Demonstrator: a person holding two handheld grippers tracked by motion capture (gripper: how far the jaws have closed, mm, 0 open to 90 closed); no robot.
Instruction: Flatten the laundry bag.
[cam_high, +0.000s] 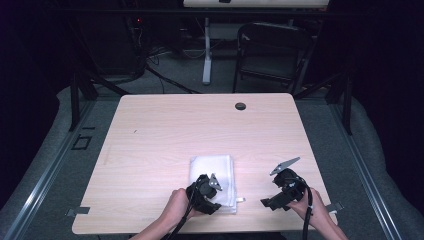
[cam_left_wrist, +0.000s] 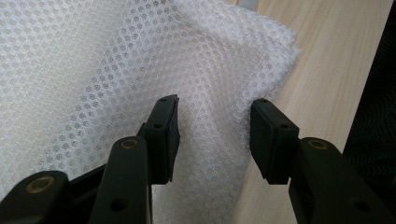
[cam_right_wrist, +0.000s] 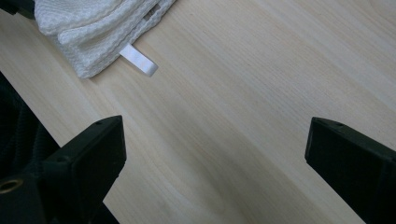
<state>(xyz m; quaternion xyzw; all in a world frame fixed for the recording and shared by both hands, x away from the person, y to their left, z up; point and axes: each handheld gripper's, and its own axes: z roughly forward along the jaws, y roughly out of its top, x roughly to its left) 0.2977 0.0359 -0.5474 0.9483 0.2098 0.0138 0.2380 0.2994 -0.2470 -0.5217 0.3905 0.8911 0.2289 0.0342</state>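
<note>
Folded white mesh cloth (cam_high: 212, 179) lies on the desk (cam_high: 165, 130), near the front edge. Left tool (cam_left_wrist: 214, 135) over its near corner, jaws parted, fabric between them, not clamped. Right tool (cam_right_wrist: 215, 158) to the side above bare wood, jaws wide apart, empty. Small white tag (cam_right_wrist: 138, 60) sticks out from the cloth's edge.

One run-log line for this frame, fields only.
left gripper: open over folded white cloth | right gripper: open above bare table | cloth loop tag: toward right gripper
</note>
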